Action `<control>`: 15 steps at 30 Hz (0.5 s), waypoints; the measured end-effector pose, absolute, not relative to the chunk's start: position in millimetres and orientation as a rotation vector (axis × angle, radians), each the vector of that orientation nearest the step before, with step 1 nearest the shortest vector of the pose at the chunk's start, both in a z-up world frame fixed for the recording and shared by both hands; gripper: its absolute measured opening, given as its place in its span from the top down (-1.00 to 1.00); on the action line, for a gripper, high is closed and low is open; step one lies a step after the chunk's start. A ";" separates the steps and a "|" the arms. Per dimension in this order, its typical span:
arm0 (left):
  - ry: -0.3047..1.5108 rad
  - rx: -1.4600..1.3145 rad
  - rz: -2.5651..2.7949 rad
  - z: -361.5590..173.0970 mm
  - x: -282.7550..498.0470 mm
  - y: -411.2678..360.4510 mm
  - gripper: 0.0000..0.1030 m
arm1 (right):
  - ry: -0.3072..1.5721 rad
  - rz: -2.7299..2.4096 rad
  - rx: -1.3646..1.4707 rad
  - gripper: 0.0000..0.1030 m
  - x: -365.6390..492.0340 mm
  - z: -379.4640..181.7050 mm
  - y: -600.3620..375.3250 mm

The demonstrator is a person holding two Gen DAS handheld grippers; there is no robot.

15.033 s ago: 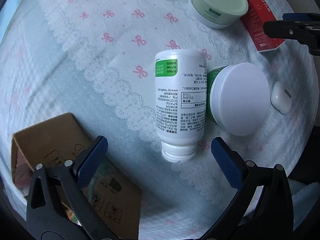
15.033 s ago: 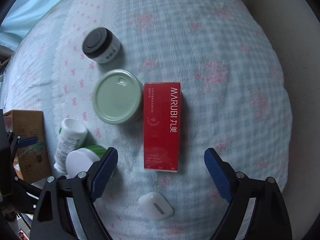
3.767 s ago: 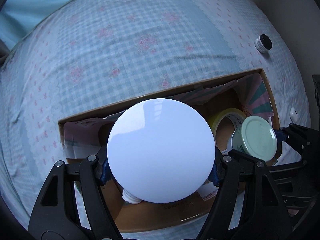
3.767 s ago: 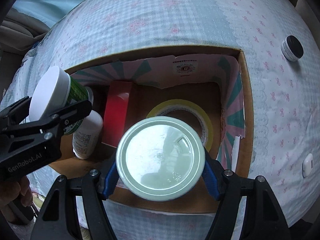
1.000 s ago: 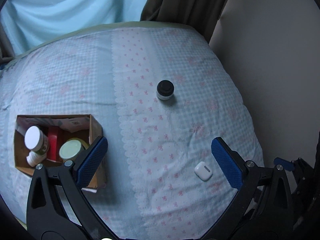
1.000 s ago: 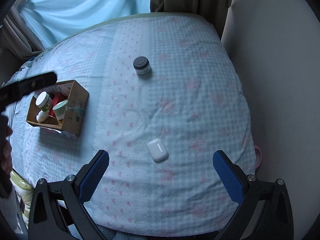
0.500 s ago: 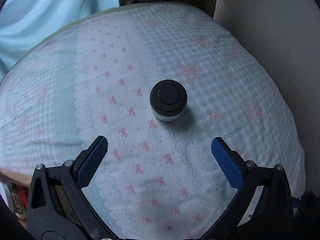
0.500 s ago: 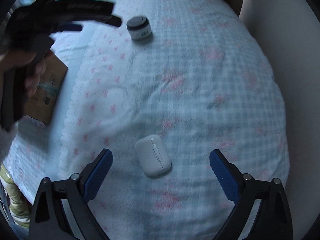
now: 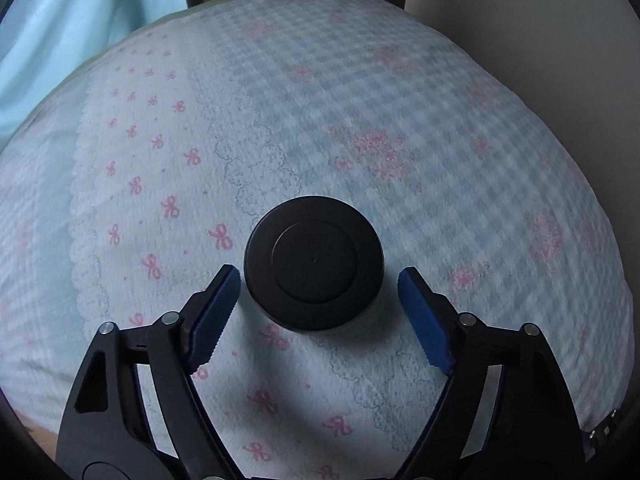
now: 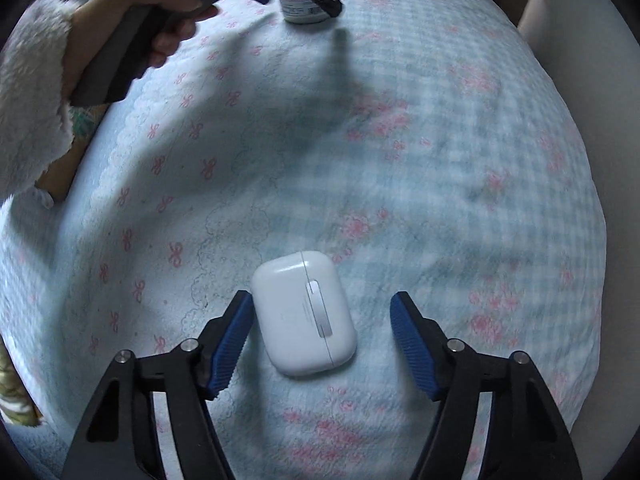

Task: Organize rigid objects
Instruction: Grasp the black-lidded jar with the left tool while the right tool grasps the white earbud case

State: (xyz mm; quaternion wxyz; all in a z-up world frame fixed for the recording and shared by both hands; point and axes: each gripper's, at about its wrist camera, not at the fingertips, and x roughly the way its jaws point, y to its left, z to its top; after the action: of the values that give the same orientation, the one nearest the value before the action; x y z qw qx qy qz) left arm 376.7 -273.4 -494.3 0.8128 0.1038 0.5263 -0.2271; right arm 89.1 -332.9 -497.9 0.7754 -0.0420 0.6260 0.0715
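in the right wrist view the right gripper (image 10: pixel 322 340) points down at the bedspread (image 10: pixel 440 184), its blue pads partway in and closing, with the white earbud case (image 10: pixel 304 312) lying flat between them; the left pad is just beside the case's edge and the right pad stands clear of it, so nothing is gripped. farther up the same view, a hand (image 10: pixel 160 16) in a fluffy pale sleeve (image 10: pixel 28 80) holds the other tool over the black-lidded jar (image 10: pixel 304 10) near the far edge. in the left wrist view the left gripper (image 9: pixel 318 304) straddles that jar (image 9: pixel 314 262), which stands upright on the bow-printed strip of the cloth; its jaws are half closed and narrowing, both pads a little apart from the lid. beyond the bed hangs a pale blue curtain (image 9: pixel 72 40).
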 end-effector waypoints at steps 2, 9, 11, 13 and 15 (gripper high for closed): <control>1.127 0.213 -0.484 -497.6 380.4 -274.7 -0.41 | 1.351 0.180 -0.116 -0.13 89.5 -499.6 -329.1; 1.122 0.193 -0.490 -497.6 389.8 -274.2 -0.04 | 1.346 0.234 -0.211 0.16 85.6 -501.7 -309.3; 1.118 0.216 -0.502 -497.2 389.4 -275.4 -0.04 | 1.349 0.232 -0.209 0.16 85.5 -502.7 -306.9; 1.118 0.226 -0.507 -496.7 389.9 -275.7 -0.04 | 1.355 0.227 -0.180 0.16 86.2 -504.3 -306.8; 1.121 0.223 -0.502 -495.4 388.3 -274.2 -0.04 | 1.360 0.222 -0.156 0.16 89.7 -503.8 -308.2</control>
State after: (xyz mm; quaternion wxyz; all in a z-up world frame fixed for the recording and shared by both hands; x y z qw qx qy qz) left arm 388.3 -274.2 -495.4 0.8115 0.1043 0.5247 -0.2352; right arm 89.7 -308.2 -503.8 0.7692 -0.0721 0.6266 0.1025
